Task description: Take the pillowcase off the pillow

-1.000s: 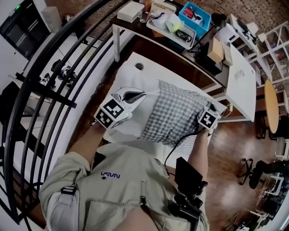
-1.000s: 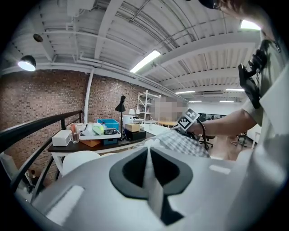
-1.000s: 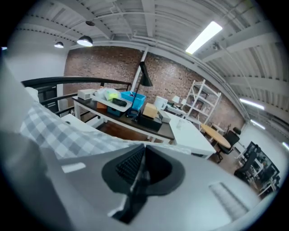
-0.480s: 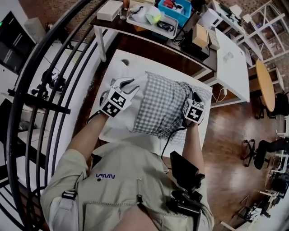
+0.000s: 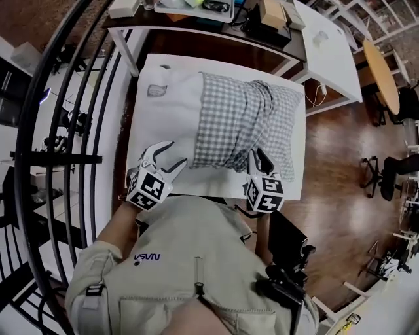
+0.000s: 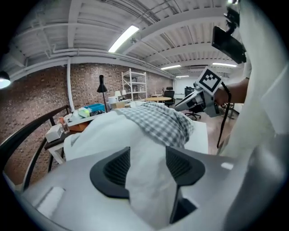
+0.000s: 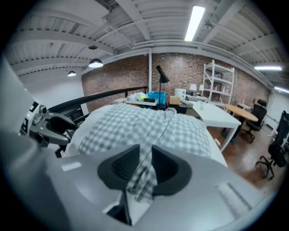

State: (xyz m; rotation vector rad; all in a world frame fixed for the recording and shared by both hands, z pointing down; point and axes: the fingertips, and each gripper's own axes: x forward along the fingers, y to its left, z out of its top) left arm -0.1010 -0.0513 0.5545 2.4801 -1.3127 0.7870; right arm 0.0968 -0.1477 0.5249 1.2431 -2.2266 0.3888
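The white pillow [image 5: 167,105] lies on a white table [image 5: 294,186], its left part bare. The grey checked pillowcase [image 5: 242,121] is bunched over its right part. My left gripper [image 5: 170,156] is at the near left edge. Its jaws have just been opening and stand wide, with white pillow fabric [image 6: 146,180] loose between the pads. My right gripper [image 5: 259,160] is at the near edge of the pillowcase. Its jaws have also been opening, and a strip of checked cloth [image 7: 143,173] hangs slack in the narrow gap.
A black curved railing [image 5: 65,131] runs along the left. A dark table with trays [image 5: 196,10] and a second white table [image 5: 334,46] stand beyond the pillow. A round table [image 5: 383,72] and office chairs [image 5: 393,176] are on the wooden floor at right.
Both grippers have drawn back from the pillow's sides to the near table edge. Both jaws have opened. More bare white pillow shows at the left.
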